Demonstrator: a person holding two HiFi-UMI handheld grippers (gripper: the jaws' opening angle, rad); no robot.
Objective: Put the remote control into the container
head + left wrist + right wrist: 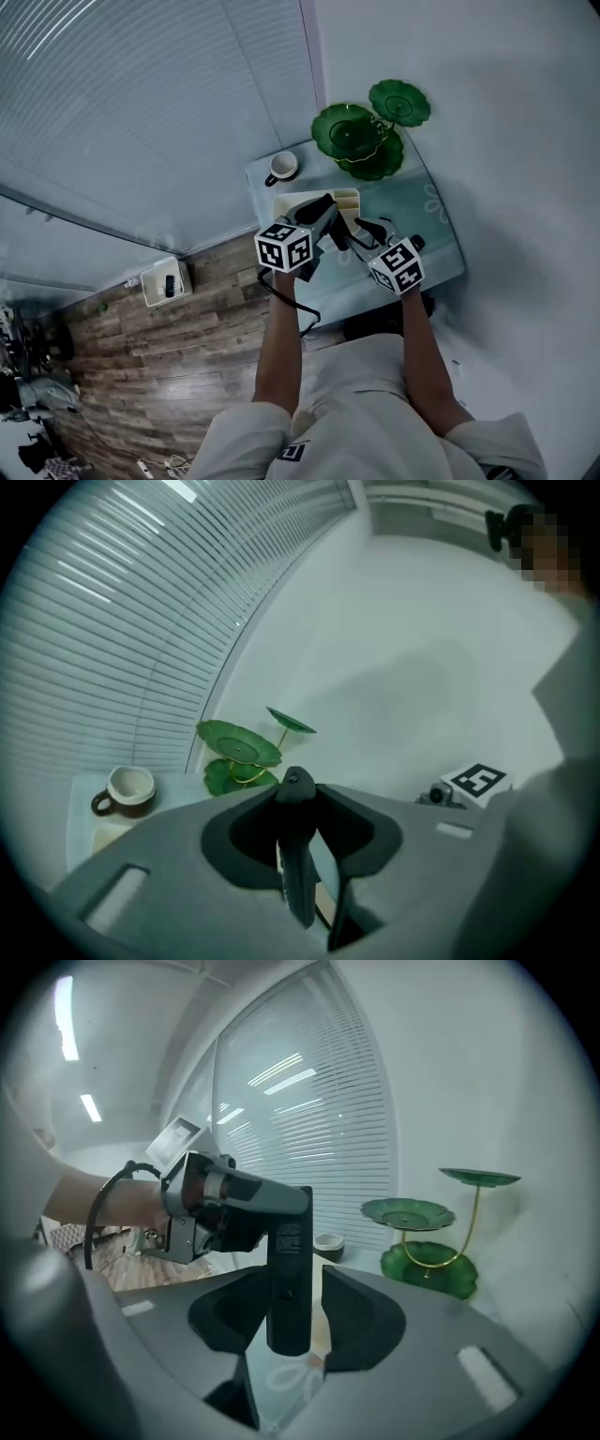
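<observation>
Remote control: the remote control (289,1241) is off the desk (433,239), carried in the air between the two hands, just short of the container (349,197).
Left tongs: the left tongs (302,841) stand narrow and clamp one end of the remote, which shows edge-on as a thin dark blade in the left gripper view.
Right tongs: the right tongs (291,1321) stand wide with the remote's free end between them. A sliver of light on one side suggests the pads are not pressing, though the angle is poor.
Long axis: upright in the right gripper view, with the labelled back facing that camera, the top end in the left tongs and the lower end hanging between the right jaws.
Container: a cream tray in the middle of the head view, past the tips of both tongs, partly covered by the left one.
Nearer hand: the left, judged from the head view; it also carries the load.
Coming move: judged as carrying the remote towards the top of the head view and lowering it lengthwise into the tray.
Neighbours: a cup (282,167) and a green tiered stand (361,136) beyond the tray.
</observation>
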